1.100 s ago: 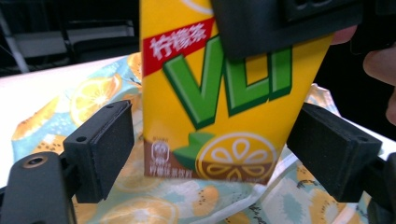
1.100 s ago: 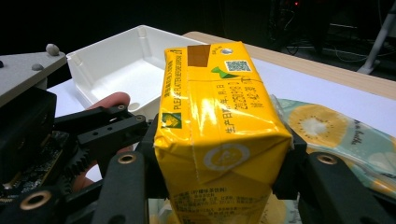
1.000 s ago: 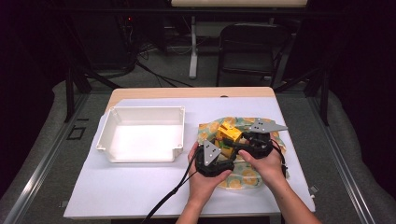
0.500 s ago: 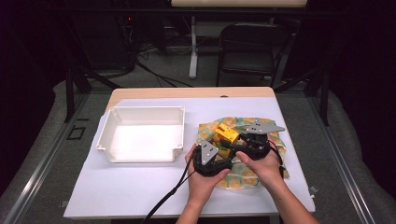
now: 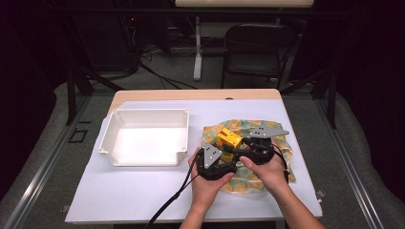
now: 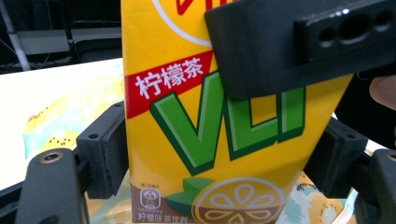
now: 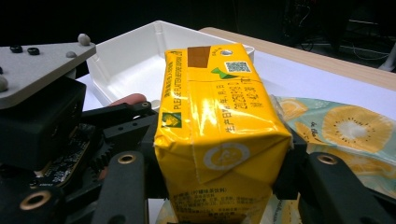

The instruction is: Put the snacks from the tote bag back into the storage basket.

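Carton (image 5: pixel 229 139) barely shifted, clamped between both claws, left (image 5: pixel 224 157) and right (image 5: pixel 237 145)

The drink carton (image 7: pixel 219 140) is yellow, with green "V" lettering outlined in white, a red band bearing white characters, a brown strip and a lemon-slice emblem at its base. The cloth (image 5: pixel 277 136) beneath the carton is pale teal, patterned with yellow and orange fruit slices. The tray (image 5: pixel 143 157) left of the carton is white. Both grippers' jaws are black.
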Available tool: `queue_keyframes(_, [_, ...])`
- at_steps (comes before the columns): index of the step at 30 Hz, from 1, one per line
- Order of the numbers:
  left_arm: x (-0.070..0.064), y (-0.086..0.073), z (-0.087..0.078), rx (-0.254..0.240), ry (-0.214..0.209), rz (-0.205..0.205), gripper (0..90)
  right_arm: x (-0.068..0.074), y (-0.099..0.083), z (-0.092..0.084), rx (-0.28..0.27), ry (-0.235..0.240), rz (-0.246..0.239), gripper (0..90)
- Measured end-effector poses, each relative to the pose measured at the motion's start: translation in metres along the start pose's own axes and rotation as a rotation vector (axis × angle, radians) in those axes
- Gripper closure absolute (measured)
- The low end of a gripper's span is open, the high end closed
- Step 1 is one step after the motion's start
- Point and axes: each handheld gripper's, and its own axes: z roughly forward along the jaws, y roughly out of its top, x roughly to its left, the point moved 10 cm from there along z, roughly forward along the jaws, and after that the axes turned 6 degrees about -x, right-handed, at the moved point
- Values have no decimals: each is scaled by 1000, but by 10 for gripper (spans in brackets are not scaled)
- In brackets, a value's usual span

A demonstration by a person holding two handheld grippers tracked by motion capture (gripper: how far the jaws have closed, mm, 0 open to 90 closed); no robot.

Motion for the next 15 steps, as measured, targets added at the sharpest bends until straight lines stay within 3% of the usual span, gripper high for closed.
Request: queue_keyframes(15, [0,1,-1,0,-8,-15,211,5,0,1,-1,15,-8,515])
